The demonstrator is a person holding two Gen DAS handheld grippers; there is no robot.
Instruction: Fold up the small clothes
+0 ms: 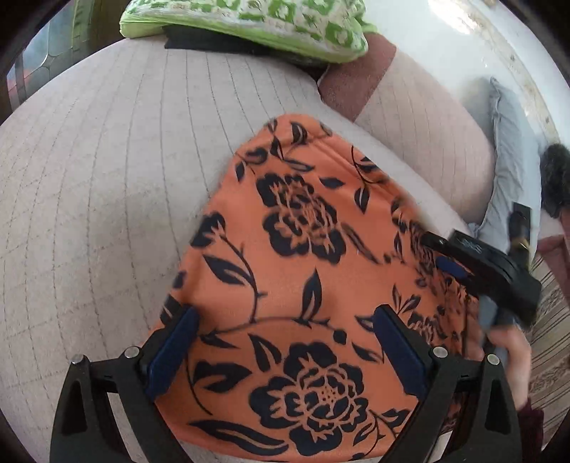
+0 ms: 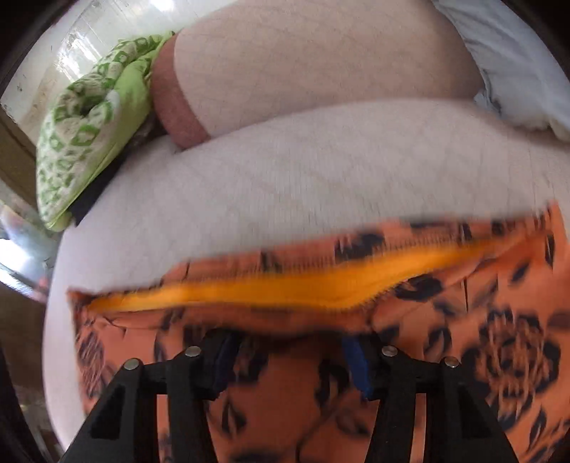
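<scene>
An orange garment with a dark floral print (image 1: 302, 256) lies on a pale quilted sofa seat (image 1: 107, 185). My left gripper (image 1: 285, 342) is open just above its near part, a blue-padded finger on each side, holding nothing. My right gripper shows at the garment's right edge in the left wrist view (image 1: 477, 263). In the right wrist view, which is blurred, the right gripper (image 2: 290, 352) is open over the garment (image 2: 498, 338), and a bright orange-yellow inner band (image 2: 285, 285) shows along the garment's far edge.
A green and white patterned cushion (image 1: 256, 21) lies at the far end of the sofa, over something dark. The pinkish backrest (image 1: 427, 135) and a grey cloth (image 1: 509, 171) are at the right. A striped rug (image 1: 552, 338) lies beside the sofa.
</scene>
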